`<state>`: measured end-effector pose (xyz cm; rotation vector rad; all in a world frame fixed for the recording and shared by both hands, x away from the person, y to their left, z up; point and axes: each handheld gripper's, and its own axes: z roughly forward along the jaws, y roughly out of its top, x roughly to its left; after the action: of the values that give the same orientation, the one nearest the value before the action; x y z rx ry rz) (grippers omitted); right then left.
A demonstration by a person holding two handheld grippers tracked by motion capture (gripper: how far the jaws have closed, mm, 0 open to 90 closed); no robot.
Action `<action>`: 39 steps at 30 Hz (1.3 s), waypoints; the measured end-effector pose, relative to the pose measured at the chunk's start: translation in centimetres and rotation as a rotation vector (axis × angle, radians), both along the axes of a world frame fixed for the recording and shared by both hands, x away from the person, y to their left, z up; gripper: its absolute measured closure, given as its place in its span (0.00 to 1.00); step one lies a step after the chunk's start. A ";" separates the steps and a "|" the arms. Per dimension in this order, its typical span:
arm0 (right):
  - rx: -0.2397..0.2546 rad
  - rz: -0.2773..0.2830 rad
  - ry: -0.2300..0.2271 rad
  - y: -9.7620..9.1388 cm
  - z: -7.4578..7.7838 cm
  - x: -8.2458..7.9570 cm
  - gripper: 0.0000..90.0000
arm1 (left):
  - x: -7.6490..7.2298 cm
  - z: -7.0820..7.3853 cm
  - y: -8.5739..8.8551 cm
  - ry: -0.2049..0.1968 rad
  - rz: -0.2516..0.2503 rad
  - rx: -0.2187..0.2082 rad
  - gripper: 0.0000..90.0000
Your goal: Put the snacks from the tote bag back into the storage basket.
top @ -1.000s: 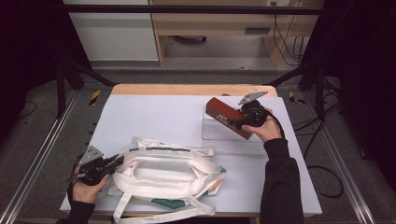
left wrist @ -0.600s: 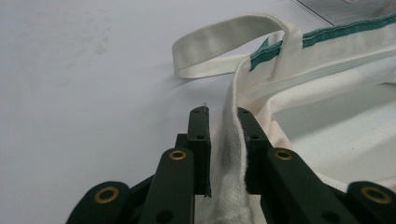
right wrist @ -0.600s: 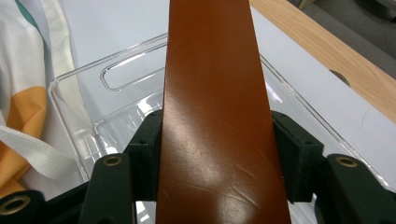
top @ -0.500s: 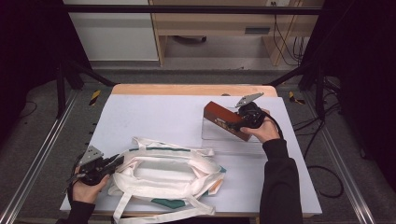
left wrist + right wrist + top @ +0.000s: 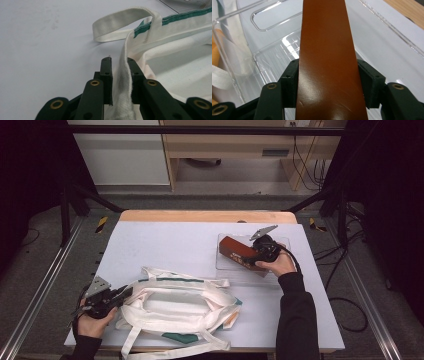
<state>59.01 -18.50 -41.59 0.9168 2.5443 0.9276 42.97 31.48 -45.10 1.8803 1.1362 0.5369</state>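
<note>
A white cloth tote bag [image 5: 175, 302] with green trim lies open at the table's front left. My left gripper [image 5: 119, 296] is shut on the bag's left rim; in the left gripper view the white cloth edge [image 5: 122, 75] is pinched between both jaws. A reddish-brown box [image 5: 239, 252] hangs tilted inside a clear plastic bin [image 5: 280, 272] at the right. My right gripper [image 5: 256, 256] is shut on the brown box [image 5: 327, 55], its jaws pressed against both narrow sides, over the clear bin [image 5: 274, 57].
The pale table [image 5: 175, 245] has a wooden strip [image 5: 200, 216] along its far edge. Metal rails [image 5: 40, 290] run along both sides. A bag strap [image 5: 117, 22] loops on the table beyond the left jaws. Shelving and cables stand behind the table.
My right gripper has come down a little with the brown box, deeper into the clear bin. My left gripper has stayed put on the bag's rim.
</note>
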 end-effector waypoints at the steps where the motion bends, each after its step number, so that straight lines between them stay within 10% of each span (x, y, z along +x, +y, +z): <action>1: -0.001 -0.003 0.002 0.1 -0.1 0.0 0.48 | 0.0 0.0 0.0 0.000 0.000 0.000 0.87; 26: -0.106 -0.052 0.074 0.5 -1.3 0.2 0.46 | 0.0 0.0 0.0 0.000 0.000 0.004 0.86; 39: -0.009 -0.097 -0.073 0.1 1.5 -2.3 0.55 | 0.0 0.0 -0.1 -0.002 0.002 0.007 0.87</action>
<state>56.71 -18.45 -40.07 0.9768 2.4183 0.9037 42.96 31.38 -45.12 1.8847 1.1366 0.5447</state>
